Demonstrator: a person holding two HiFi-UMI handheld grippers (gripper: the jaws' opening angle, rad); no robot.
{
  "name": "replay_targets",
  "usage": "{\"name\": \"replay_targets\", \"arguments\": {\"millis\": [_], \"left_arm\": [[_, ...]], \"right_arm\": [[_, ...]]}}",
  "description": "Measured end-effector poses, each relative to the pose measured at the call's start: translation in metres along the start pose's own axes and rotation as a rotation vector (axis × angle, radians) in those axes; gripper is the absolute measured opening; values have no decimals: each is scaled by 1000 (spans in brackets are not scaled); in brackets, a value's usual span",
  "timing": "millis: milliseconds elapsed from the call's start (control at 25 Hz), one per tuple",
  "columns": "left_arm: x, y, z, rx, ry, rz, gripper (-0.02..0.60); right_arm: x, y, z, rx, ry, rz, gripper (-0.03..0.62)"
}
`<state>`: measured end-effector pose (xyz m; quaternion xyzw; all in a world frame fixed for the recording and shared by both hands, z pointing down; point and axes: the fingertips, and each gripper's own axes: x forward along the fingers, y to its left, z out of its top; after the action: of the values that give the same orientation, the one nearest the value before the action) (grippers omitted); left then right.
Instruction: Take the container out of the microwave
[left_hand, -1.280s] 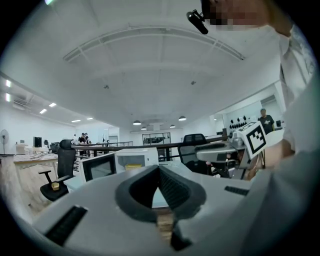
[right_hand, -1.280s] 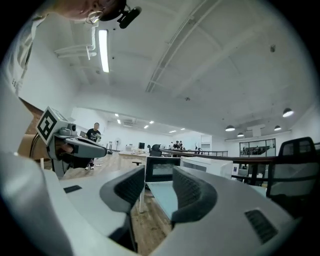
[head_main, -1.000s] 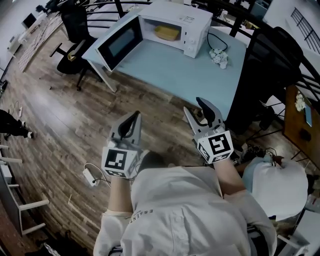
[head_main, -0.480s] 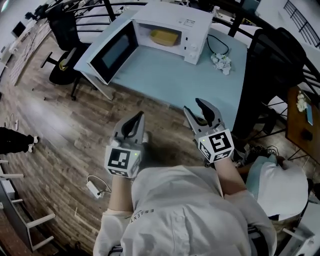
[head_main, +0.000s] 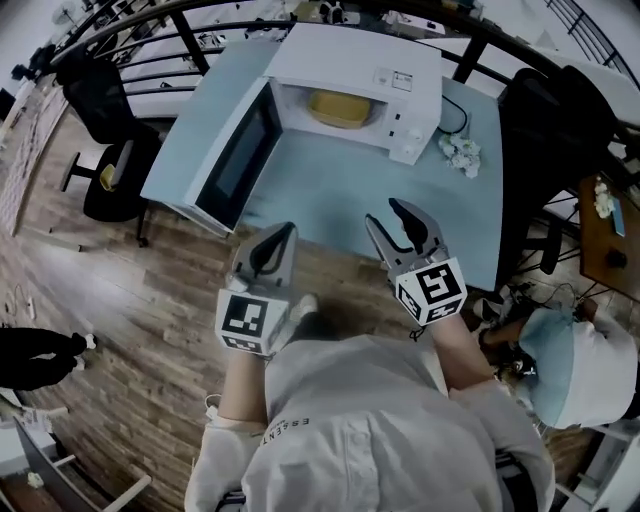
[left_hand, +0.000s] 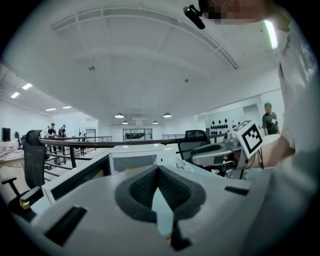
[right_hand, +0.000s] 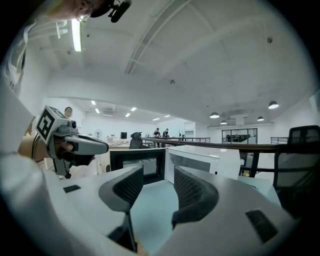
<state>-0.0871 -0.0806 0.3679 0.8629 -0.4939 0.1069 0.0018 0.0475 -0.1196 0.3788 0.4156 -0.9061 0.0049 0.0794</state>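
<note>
left tool (head_main: 286, 230) jaws together, right tool (head_main: 384, 212) jaws apart, empty

The boxy white microwave (head_main: 350, 60) is sitting on a pale blue tabletop (head_main: 330, 190), its open white door (head_main: 195, 165) showing a dark window. The rounded container (head_main: 338, 108) inside is showing yellow. The grey left gripper (head_main: 283, 232) and grey right gripper (head_main: 385, 212) are wearing black-and-white square markers and dark ribbed pads (right_hand: 192, 192). The plank floor (head_main: 130, 300) is showing streaky brown grain.
</note>
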Motion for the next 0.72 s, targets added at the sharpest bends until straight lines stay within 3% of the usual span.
{"name": "replay_targets", "arguments": {"millis": [320,720], "left_arm": [[44,90,-13,-6,13,-122,-6],[93,126,-35,-37,43,-207,-6]], "right_arm": [[96,-1,1,25,70,-90,184],[171,-31,-28,-27,300,-88,184]]}}
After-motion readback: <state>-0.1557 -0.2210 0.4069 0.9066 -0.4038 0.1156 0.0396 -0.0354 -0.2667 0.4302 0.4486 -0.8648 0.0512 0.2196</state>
